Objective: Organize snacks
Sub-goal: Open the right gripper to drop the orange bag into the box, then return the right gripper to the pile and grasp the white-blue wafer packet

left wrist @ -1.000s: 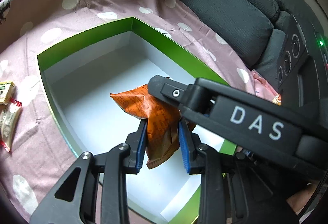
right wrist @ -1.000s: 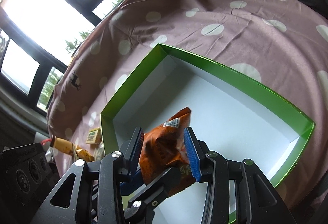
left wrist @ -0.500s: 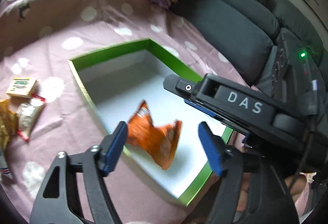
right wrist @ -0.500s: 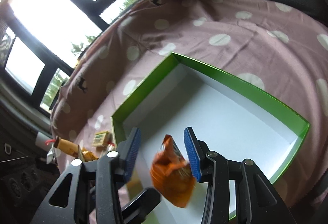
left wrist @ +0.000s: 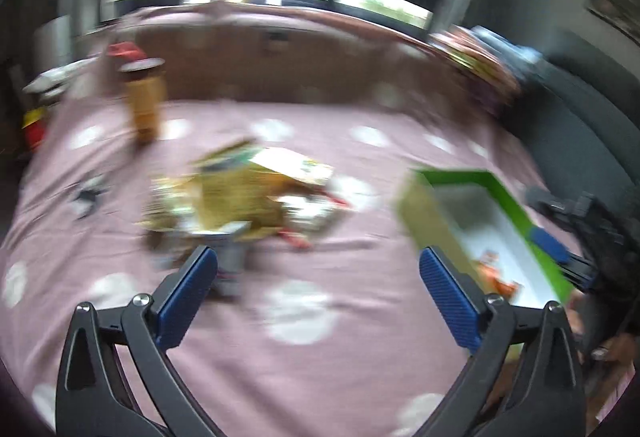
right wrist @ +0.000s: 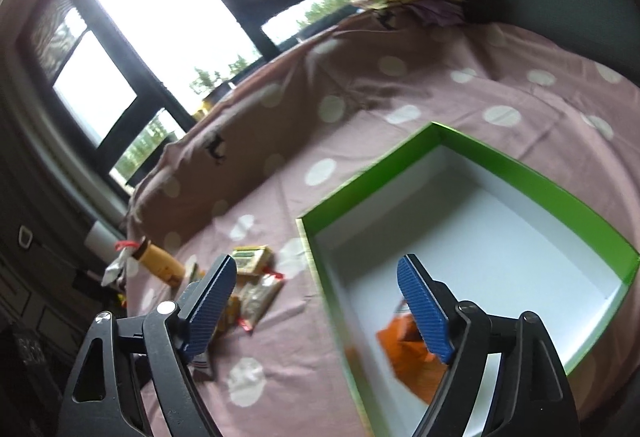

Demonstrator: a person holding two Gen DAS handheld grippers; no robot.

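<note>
Right wrist: crumpled orange snack bag (right wrist: 404,357) in green box (right wrist: 532,177).

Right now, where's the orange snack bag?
The orange snack bag lies inside the green box, at its near end, partly behind the right hand-held gripper in the right wrist view.

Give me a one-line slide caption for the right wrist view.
Right gripper opening, empty, above the green box holding an orange snack bag; more snacks wait on the spotted cloth.
</note>
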